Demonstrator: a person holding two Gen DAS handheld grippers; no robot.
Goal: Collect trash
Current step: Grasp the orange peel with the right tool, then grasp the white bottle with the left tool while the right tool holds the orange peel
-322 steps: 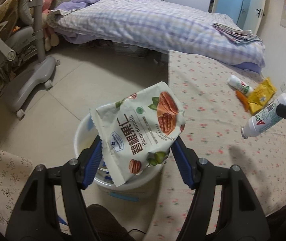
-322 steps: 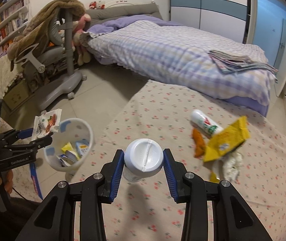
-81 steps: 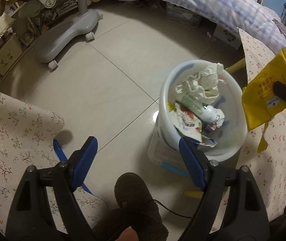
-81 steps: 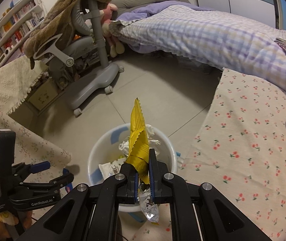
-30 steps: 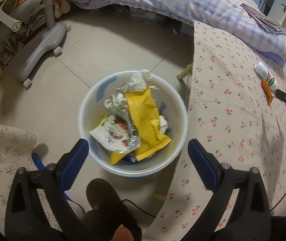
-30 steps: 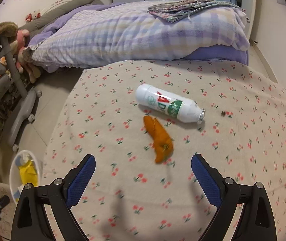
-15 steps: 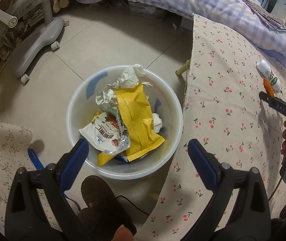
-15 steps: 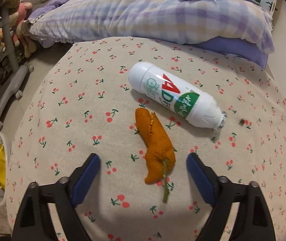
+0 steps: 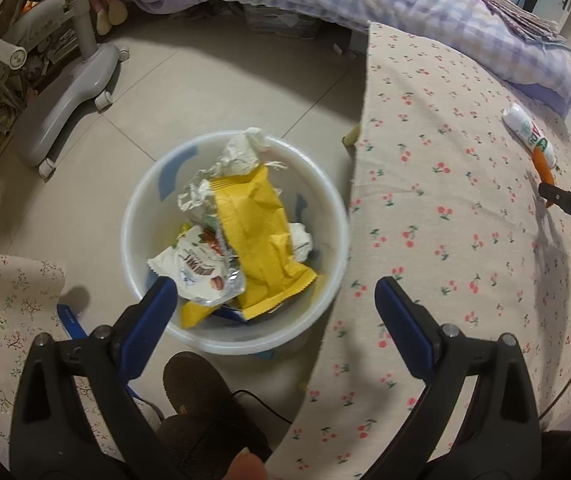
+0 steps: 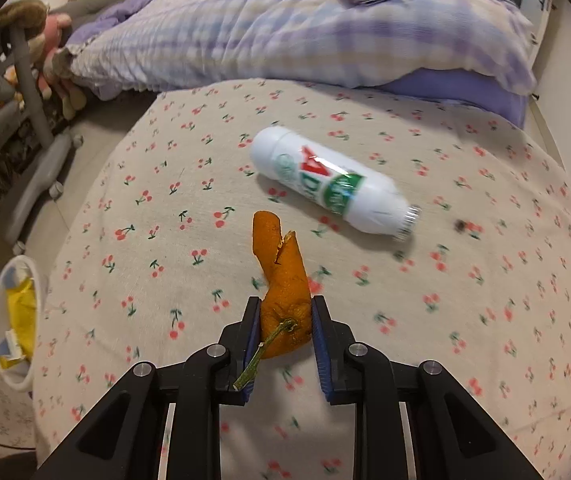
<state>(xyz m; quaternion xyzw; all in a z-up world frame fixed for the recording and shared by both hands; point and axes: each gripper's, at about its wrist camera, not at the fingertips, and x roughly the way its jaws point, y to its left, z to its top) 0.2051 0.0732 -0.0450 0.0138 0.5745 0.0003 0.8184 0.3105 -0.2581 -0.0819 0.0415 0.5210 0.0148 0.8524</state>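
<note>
Right tool [image 10: 286, 322]: pressed in on the orange peel [image 10: 283, 280], pads against both sides of its stem end; the peel's far end rises over the cherry-print bench [image 10: 485, 280]. White bottle [image 10: 331, 186] lies on its side just beyond, apart from the peel.

Left tool [image 9: 271, 304]: spread wide, holding nothing, hanging above the white bin [image 9: 333, 216] on the floor beside the bench. Bin contents — yellow packet [image 9: 257, 236], white snack bag [image 9: 197, 272], crumpled paper [image 9: 241, 152].
</note>
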